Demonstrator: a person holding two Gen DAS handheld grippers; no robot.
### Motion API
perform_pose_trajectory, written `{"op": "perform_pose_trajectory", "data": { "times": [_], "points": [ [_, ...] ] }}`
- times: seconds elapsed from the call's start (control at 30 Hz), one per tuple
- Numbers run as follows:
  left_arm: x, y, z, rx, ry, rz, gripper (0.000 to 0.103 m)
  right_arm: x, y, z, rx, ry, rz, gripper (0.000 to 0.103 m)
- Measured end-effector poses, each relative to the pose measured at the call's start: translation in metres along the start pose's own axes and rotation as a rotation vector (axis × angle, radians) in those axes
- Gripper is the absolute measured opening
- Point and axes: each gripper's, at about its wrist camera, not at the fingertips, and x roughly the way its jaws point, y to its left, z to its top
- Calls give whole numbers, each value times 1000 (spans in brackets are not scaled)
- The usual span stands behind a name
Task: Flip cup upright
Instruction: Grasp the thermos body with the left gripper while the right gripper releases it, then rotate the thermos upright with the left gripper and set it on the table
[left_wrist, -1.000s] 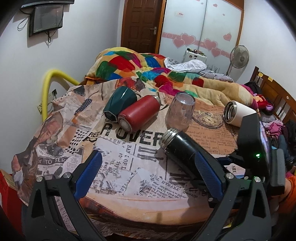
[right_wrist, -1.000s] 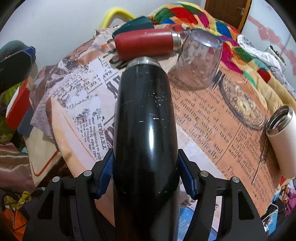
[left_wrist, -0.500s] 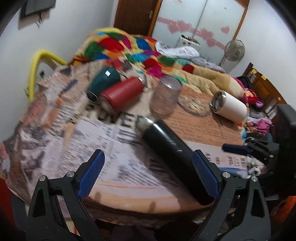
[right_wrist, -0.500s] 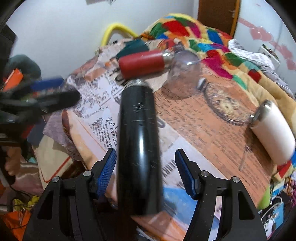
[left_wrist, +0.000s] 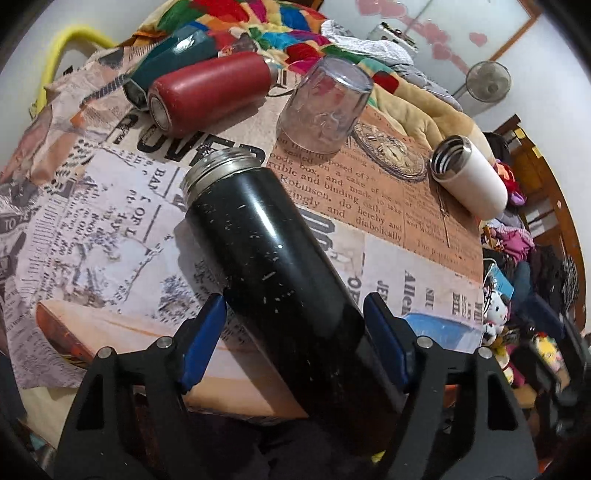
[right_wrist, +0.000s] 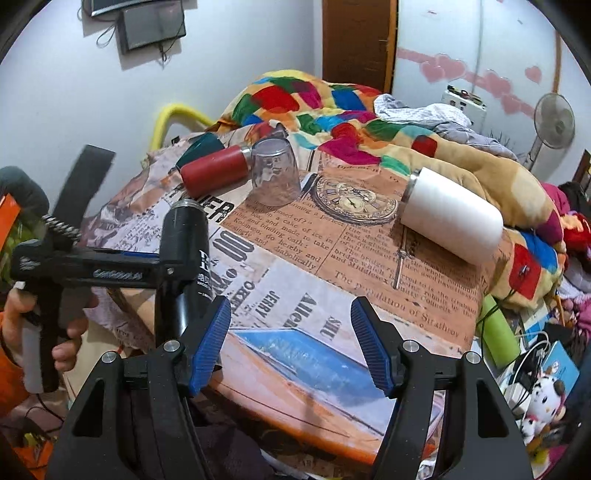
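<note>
A black steel flask (left_wrist: 273, 258) sits between the fingers of my left gripper (left_wrist: 295, 332), tilted, with its open silver mouth pointing away. The left finger pad (left_wrist: 203, 339) stands a little off the flask; the right pad touches it. In the right wrist view the flask (right_wrist: 184, 251) stands tilted at the table's left edge, held by the left gripper (right_wrist: 162, 266). My right gripper (right_wrist: 290, 343) is open and empty above the near table edge.
On the newspaper-print tablecloth (right_wrist: 332, 258) lie a red flask (left_wrist: 210, 92), a teal cup (left_wrist: 173, 55) and a white cup (right_wrist: 450, 214) on their sides. A clear glass (left_wrist: 325, 107) stands upside down. A quilt is piled behind.
My right gripper has let go of the black flask and drawn back to the right. My left gripper has moved in around the flask and now holds it, raised at a tilt.
</note>
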Motion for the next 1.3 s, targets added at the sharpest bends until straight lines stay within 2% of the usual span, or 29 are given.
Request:
{"op": "perform_pose_trajectory", "data": {
  "times": [0.23,0.33,0.53,0.67,0.73,0.87,1.13,1.3],
  "points": [
    [30,-26,13,62,34,31,79,-4,-10,-8,69,-31,9,64],
    [47,-32,18,63,75,14,79,-7,-15,-12,88,-36,0,64],
    [59,-56,26,159,45,117,77,-12,-28,-18,130,-35,-13,64],
    [60,-70,26,235,10,182,69,-13,-33,-20,151,-32,-23,64],
    [54,-74,26,259,-2,178,64,-16,-35,-22,158,-34,-28,64],
    [34,-83,21,327,-58,185,64,-19,-36,-21,157,-44,-44,64],
    [-29,-88,17,363,-200,141,63,-23,-38,-16,168,-68,-52,64],
    [-50,-97,23,380,-256,123,63,-22,-38,-13,167,-76,-58,64]
  ]
}}
